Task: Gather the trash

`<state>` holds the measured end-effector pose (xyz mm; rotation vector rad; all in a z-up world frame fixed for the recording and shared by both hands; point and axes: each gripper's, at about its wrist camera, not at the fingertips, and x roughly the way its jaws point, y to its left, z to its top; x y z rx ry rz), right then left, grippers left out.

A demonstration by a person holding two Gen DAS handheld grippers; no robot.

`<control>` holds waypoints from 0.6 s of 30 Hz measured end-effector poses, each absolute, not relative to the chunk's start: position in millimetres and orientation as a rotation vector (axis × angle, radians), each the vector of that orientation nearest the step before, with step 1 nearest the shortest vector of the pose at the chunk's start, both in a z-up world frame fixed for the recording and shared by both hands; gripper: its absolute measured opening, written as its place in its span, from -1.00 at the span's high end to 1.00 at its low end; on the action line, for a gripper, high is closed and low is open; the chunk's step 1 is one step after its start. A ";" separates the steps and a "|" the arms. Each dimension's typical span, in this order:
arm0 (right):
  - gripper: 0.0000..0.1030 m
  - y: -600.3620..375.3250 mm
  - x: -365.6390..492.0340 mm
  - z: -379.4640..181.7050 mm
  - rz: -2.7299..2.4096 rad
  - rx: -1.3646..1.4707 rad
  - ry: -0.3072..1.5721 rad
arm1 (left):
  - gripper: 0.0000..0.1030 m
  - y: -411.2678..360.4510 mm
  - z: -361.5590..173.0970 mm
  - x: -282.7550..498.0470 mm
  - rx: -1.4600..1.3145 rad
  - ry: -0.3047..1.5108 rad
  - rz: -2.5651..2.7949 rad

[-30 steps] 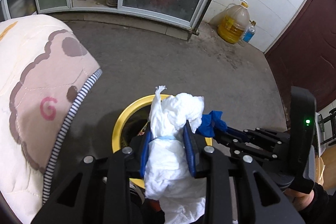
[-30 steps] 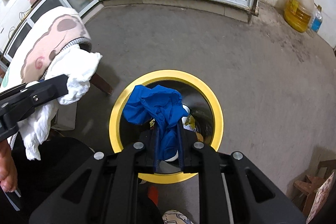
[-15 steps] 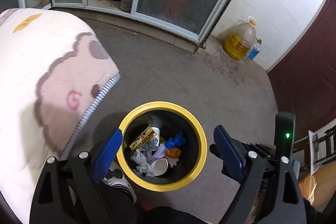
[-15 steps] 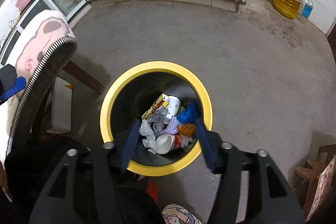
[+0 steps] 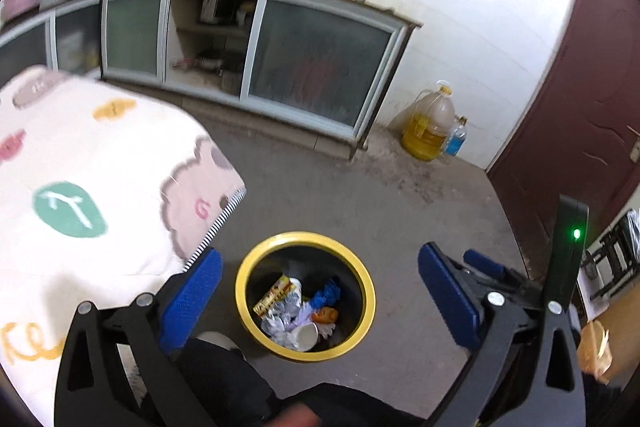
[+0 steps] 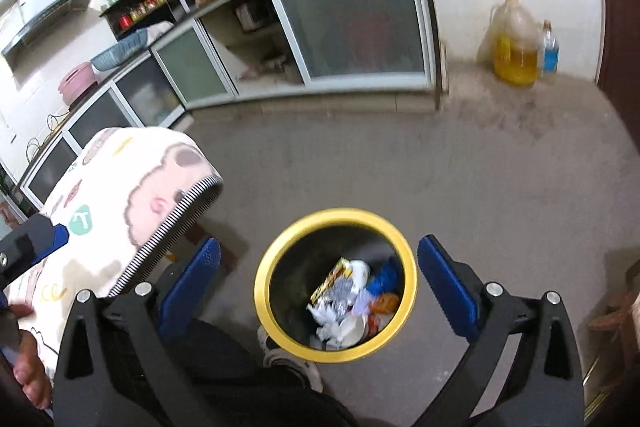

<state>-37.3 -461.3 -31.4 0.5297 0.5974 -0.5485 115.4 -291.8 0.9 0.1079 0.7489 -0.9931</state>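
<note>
A black trash bin with a yellow rim (image 5: 362,277) (image 6: 408,255) stands on the grey floor below both grippers. Inside lie white crumpled tissue (image 5: 276,329) (image 6: 326,319), a blue cloth (image 5: 328,293) (image 6: 384,277), a paper cup (image 5: 306,337) and a yellow wrapper (image 5: 274,297). My left gripper (image 5: 320,303) is open and empty, high above the bin. My right gripper (image 6: 318,295) is open and empty too, also above the bin. The right gripper's body also shows in the left wrist view (image 5: 568,267).
A table with a white cartoon-print cover (image 5: 80,187) (image 6: 120,195) stands left of the bin. Glass-door cabinets (image 5: 312,71) line the far wall. An oil jug (image 5: 430,127) and a blue bottle (image 5: 456,139) stand by a dark red door (image 5: 580,87).
Both grippers opened and dropped the white tissue and the blue cloth into the bin. Both have since risen higher above it, so the bin looks smaller.
</note>
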 end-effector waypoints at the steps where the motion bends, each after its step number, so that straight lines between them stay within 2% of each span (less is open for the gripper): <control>1: -0.84 -456.9 -38.7 -23.7 -0.559 0.511 0.590 | -0.84 -282.0 8.4 109.4 0.112 0.711 -0.995; 5: -0.84 -420.8 -46.2 24.8 -0.673 0.346 0.536 | -0.84 -252.6 35.3 94.6 0.122 0.583 -0.984; 10: -0.84 -358.0 -74.5 95.6 -0.790 0.104 0.282 | -0.85 -209.5 77.9 81.5 0.079 0.445 -0.939; 14: -0.84 -321.1 -104.3 140.9 -0.769 0.116 0.086 | -0.85 -177.4 111.6 66.5 0.082 0.345 -0.855; 18: -0.84 -291.8 -123.8 155.9 -0.785 0.134 0.013 | -0.85 -145.0 124.1 42.5 0.021 0.238 -0.799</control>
